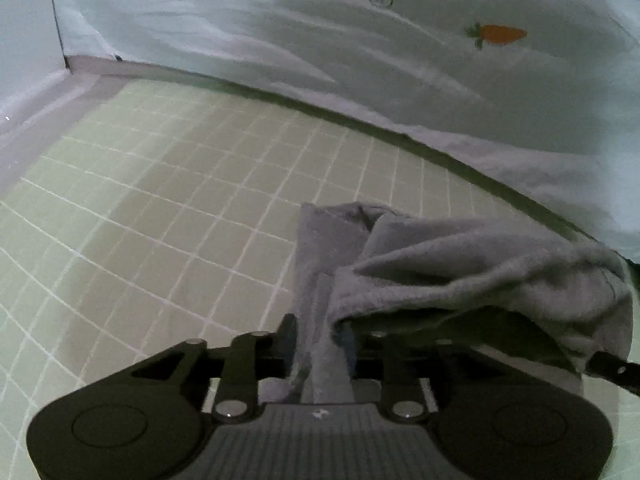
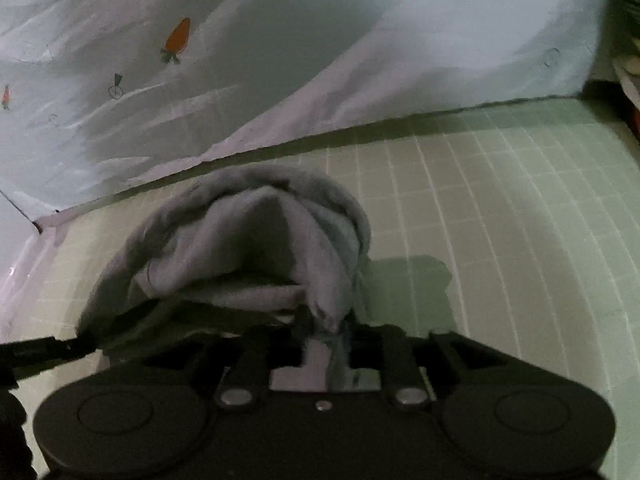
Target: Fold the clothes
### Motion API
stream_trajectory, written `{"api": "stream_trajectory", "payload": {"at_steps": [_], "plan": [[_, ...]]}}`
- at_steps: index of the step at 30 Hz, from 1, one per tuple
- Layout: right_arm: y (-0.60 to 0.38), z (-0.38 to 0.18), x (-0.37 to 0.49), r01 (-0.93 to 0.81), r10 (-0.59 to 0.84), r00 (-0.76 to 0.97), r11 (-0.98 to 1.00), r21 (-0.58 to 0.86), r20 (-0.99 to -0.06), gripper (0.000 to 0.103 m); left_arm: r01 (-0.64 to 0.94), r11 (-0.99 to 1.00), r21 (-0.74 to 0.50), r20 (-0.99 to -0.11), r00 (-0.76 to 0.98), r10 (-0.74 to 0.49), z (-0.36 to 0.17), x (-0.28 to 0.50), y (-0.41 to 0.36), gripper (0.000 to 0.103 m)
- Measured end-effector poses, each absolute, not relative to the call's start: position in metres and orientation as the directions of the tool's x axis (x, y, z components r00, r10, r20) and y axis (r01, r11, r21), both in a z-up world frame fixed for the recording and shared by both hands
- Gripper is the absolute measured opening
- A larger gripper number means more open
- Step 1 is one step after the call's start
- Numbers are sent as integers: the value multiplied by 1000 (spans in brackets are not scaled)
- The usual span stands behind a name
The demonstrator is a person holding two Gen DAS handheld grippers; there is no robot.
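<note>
Left wrist: left gripper (image 1: pixel 318 344) and right gripper (image 2: pixel 324 336) each pinched grey garment (image 1: pixel 460 264), hanging bunched over mat (image 1: pixel 160 200); fold incomplete.

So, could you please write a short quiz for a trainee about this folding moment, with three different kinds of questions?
1. True or false: the left gripper and the right gripper are both shut on the grey cloth.
2. Multiple choice: the surface under the cloth is
A. a bare wooden board
B. a green grid mat
C. a metal tray
3. Fill the gap: the white sheet behind the mat carries a small orange ______ print.

Key
1. True: cloth is pinched between the fingers of each.
2. B
3. carrot
</note>
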State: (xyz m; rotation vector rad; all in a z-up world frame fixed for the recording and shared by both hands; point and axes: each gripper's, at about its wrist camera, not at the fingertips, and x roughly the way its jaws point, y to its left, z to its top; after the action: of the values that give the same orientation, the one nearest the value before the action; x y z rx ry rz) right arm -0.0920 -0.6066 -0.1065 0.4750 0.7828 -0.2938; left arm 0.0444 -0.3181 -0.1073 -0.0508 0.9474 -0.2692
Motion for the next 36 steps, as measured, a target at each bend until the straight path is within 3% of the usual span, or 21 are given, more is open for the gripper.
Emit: {"api": "stream_trajectory", "payload": {"at_steps": [1, 5, 7, 14, 16, 18, 19, 20, 21, 22, 29, 31, 33, 35, 36], "plan": [[-608, -101, -97, 427, -93, 692, 852, 303, -716, 43, 210, 965, -157, -786, 565, -250, -104, 45, -318, 49], [-624, -91, -101, 470, -146, 725, 819, 329, -673, 47, 272, 954, -127, -768, 581, -268, -99, 57, -326, 55], [-631, -93, -96, 482, -160, 720, 815, 321, -675, 49, 331, 937, -107, -766, 574, -290, -99, 59, -333, 64], [-643, -118, -73, 473, -135, 686, 829, 298, -715, 50, 435, 899, -43, -775, 554, -305, -110, 66, -360, 65], [-644, -115, -70, 453, -126, 707, 836, 309, -696, 60, 445, 895, -38, -768, 560, -311, -111, 68, -363, 65], [-646, -112, -67, 432, -116, 727, 843, 320, -677, 62, 427, 903, -49, -762, 568, -310, -110, 70, -362, 56], [-647, -110, -65, 422, -111, 737, 846, 325, -667, 56, 416, 907, -56, -759, 573, -309, -109, 71, -360, 36], [-648, -109, -64, 411, -106, 746, 850, 330, -657, 48, 406, 912, -63, -756, 577, -309, -108, 71, -359, 23], [-649, -107, -62, 400, -101, 756, 853, 335, -647, 22, 395, 916, -69, -754, 581, -308, -107, 72, -358, 9], [-650, -105, -61, 390, -96, 765, 856, 339, -637, 7, 384, 920, -76, -751, 585, -307, -107, 73, -357, 9], [-629, -61, -100, 336, -122, 843, 880, 336, -524, 3, 343, 930, -130, -638, 689, -344, -62, 33, -318, 9], [-615, -51, -122, 325, -125, 850, 889, 323, -512, 3, 350, 929, -124, -645, 683, -343, -61, 17, -312, 13], [-603, -61, -136, 329, -105, 821, 891, 314, -561, 5, 330, 936, -123, -692, 647, -319, -73, 5, -309, 15], [-593, -78, -147, 340, -81, 774, 890, 304, -629, 14, 289, 949, -129, -748, 599, -284, -86, -4, -305, 28], [-590, -83, -151, 354, -85, 753, 888, 293, -652, 24, 281, 951, -132, -762, 585, -279, -90, -9, -303, 41]]}}
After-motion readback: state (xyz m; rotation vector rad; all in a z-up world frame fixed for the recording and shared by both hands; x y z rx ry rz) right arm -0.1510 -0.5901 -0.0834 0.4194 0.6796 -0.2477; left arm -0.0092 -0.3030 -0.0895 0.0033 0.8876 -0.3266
